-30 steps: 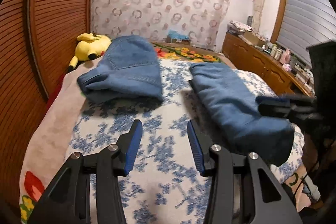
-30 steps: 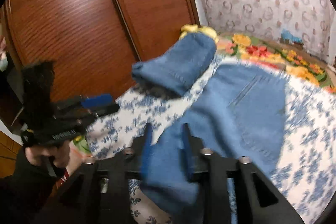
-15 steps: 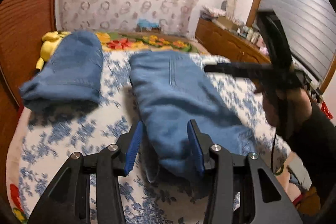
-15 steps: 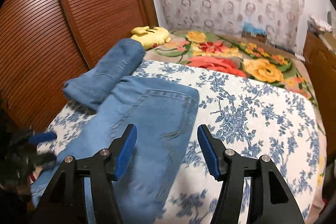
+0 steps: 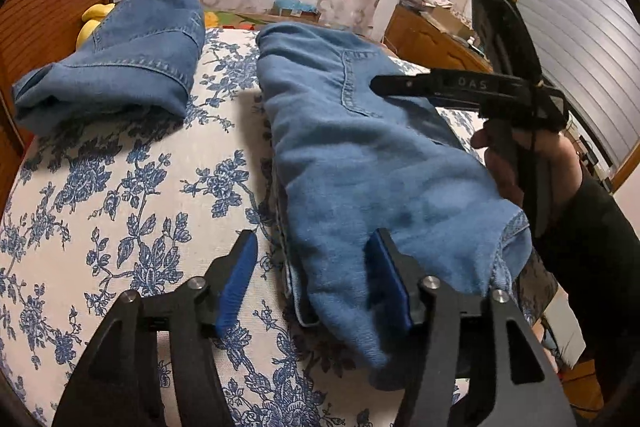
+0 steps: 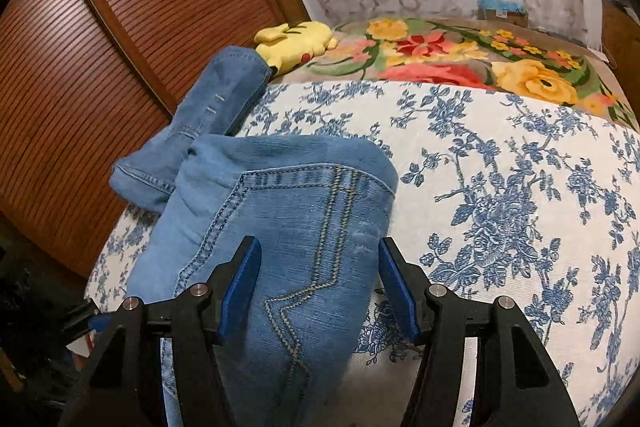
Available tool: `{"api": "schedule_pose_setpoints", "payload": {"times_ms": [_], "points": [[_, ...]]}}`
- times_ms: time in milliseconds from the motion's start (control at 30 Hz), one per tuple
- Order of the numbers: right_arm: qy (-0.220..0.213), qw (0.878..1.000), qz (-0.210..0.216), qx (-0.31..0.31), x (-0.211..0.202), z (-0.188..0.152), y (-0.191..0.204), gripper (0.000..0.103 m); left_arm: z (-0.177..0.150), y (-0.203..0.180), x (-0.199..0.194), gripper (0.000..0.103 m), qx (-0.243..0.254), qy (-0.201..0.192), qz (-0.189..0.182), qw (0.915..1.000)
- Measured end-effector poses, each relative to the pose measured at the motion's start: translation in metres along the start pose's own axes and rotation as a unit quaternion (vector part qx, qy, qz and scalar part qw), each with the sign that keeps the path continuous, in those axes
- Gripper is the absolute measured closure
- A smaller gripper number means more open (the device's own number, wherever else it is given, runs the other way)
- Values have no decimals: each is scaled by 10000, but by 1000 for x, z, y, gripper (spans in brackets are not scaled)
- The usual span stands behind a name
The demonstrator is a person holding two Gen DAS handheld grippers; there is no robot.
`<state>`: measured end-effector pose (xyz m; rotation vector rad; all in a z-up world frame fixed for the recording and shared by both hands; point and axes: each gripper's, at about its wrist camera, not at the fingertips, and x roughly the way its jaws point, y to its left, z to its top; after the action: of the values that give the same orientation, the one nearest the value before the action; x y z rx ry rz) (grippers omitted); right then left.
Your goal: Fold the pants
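Note:
A pair of light blue jeans (image 5: 360,155) lies folded lengthwise on the blue-flowered bedspread (image 5: 120,187). My left gripper (image 5: 312,271) is open, its fingers either side of the near end of the jeans. My right gripper (image 6: 318,275) is open over the pocket and waist part of the same jeans (image 6: 300,211). The right gripper also shows in the left wrist view (image 5: 400,85), held above the jeans by a hand. A second, folded pair of jeans (image 5: 120,55) lies at the far left; it also shows in the right wrist view (image 6: 208,131).
A yellow plush toy (image 6: 296,39) lies beyond the folded jeans, by the wooden slatted doors (image 6: 140,27). A flowered blanket (image 6: 460,55) covers the far end of the bed. A wooden dresser (image 5: 432,39) with clutter stands at the right.
Both grippers have come closer to the lengthwise-folded jeans. The right gripper, shut on the fabric a second ago, let go and now hovers open over the waist end.

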<state>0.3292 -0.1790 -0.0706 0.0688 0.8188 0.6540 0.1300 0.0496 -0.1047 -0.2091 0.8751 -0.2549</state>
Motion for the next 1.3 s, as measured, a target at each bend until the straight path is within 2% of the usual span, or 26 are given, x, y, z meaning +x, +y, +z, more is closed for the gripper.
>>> {"api": "schedule_pose_setpoints", "payload": {"times_ms": [133,367,433,467,500,533,567,600,633,700,800,933,1000,1167,1300], "points": [[74,9999,107,77,3,0,-5,40,2,3,3,36,-68,-27,-30,10000],[31,9997,107,220,12,1,-11,31,3,9,5,36,-269,-73,-264,9993],[50,9991,270,308,12,0,-10,31,1,11,5,54,-313,-126,-516,9981],[101,9984,414,380,12,1,-8,34,0,12,4,57,-336,-159,-646,9972],[89,9987,360,354,12,1,-5,41,-1,10,3,63,-311,-189,-664,9971],[79,9989,358,291,11,1,-2,45,-1,8,1,75,-261,-233,-745,9966],[38,9988,403,282,9,2,-1,57,-1,7,0,77,-268,-252,-762,9964],[-63,9982,481,344,2,3,0,71,-2,9,-1,85,-304,-278,-758,9963],[-153,9977,561,345,-4,5,2,75,-2,6,-3,89,-314,-299,-773,9961],[-394,9978,533,28,-20,10,20,80,-4,10,-8,94,-371,-377,-864,9949],[-616,9957,549,-414,-42,17,54,81,-7,15,-20,95,-488,-539,-1070,9916],[-861,9887,543,-1099,-71,33,108,81,-6,24,-42,95,-491,-790,-1100,9896],[-1003,9838,655,-1332,-86,42,130,81,-3,31,-63,95,-490,-1038,-1101,9873],[-1323,9704,989,-1761,-109,67,178,81,8,47,-120,95,-334,-1627,-912,9819],[-1447,9630,1225,-1916,-97,94,205,81,17,63,-153,95,-238,-1913,-609,9794]]}}
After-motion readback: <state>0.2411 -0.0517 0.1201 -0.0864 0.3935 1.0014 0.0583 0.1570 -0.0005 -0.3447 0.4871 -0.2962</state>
